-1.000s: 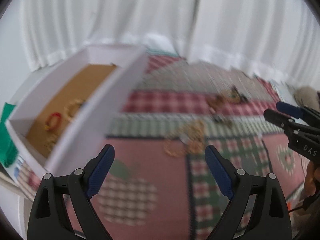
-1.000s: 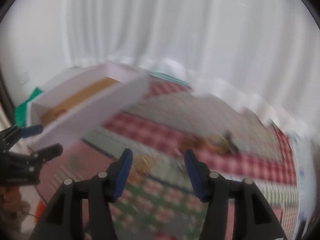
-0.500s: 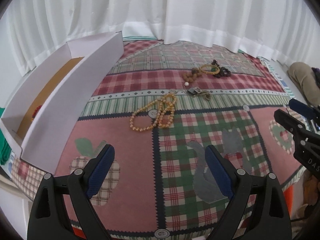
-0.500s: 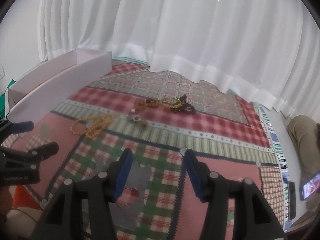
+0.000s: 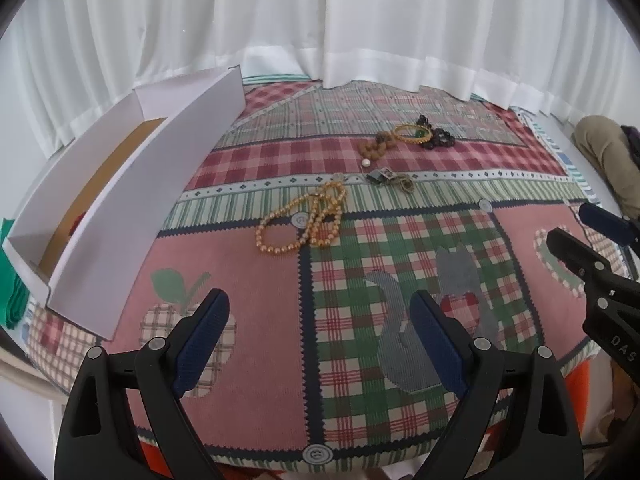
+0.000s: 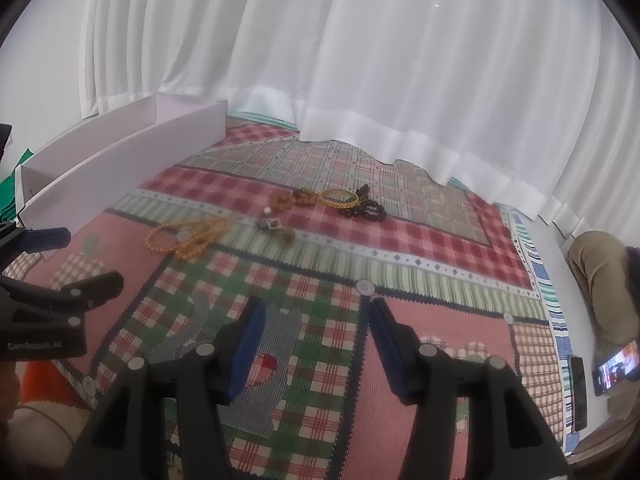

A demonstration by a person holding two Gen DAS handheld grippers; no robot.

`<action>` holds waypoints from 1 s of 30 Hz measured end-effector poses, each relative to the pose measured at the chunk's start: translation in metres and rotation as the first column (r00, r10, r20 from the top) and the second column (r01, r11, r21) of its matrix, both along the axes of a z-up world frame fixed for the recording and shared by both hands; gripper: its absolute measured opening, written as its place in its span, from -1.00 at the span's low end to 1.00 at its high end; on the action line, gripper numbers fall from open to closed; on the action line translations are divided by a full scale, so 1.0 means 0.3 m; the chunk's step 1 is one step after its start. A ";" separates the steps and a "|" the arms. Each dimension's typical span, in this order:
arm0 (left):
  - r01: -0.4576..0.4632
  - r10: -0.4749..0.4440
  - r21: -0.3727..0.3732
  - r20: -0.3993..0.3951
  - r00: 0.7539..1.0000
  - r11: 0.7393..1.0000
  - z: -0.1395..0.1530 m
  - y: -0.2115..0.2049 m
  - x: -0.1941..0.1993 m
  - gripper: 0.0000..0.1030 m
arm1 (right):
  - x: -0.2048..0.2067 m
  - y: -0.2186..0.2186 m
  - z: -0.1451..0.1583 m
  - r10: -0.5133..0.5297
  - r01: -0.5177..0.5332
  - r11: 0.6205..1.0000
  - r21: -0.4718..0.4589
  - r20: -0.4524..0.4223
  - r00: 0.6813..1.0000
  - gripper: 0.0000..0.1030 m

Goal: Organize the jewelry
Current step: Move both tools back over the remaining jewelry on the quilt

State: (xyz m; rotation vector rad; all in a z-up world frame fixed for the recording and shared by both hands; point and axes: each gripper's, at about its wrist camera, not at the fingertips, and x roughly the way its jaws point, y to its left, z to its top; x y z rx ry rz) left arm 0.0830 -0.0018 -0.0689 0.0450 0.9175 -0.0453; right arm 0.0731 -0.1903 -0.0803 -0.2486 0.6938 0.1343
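Now we hold left gripper (image 5: 319,320) and right gripper (image 6: 316,328) open, empty | coiled golden bead necklace (image 5: 304,222) ahead, slightly left of left gripper, nearer it | long axis running away.

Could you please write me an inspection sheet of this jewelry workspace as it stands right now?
Surface: patchwork checked quilt in pink, green and red, lying flat.
Job's things: golden bead necklace in loops; brown bead bracelet, gold bangle and black bead bracelet bunched together; single white pearl; small metal trinket; long white box, open, along the quilt's left edge.
Clutter: green cloth beside the box.
Tongs: left tongs open, empty; right tongs open, empty.
Cables: nothing seen.
Surroundings: white curtain; lit phone on the floor.
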 end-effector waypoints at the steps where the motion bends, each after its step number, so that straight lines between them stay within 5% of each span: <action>1: 0.000 0.000 0.001 -0.002 1.000 1.000 -0.002 -0.001 -0.001 0.79 | 0.000 -0.001 0.000 -0.001 0.001 1.000 0.000 0.000 1.000 0.07; 15: -0.076 0.069 -0.061 -0.116 0.991 0.995 -0.109 0.103 0.036 0.80 | 0.011 -0.019 -0.041 0.005 -0.003 0.999 0.036 -0.055 0.998 0.07; 30: -0.120 0.108 -0.068 -0.157 0.982 0.990 -0.158 0.181 0.111 0.80 | 0.073 -0.042 -0.113 0.039 -0.016 0.991 0.131 -0.172 0.984 0.07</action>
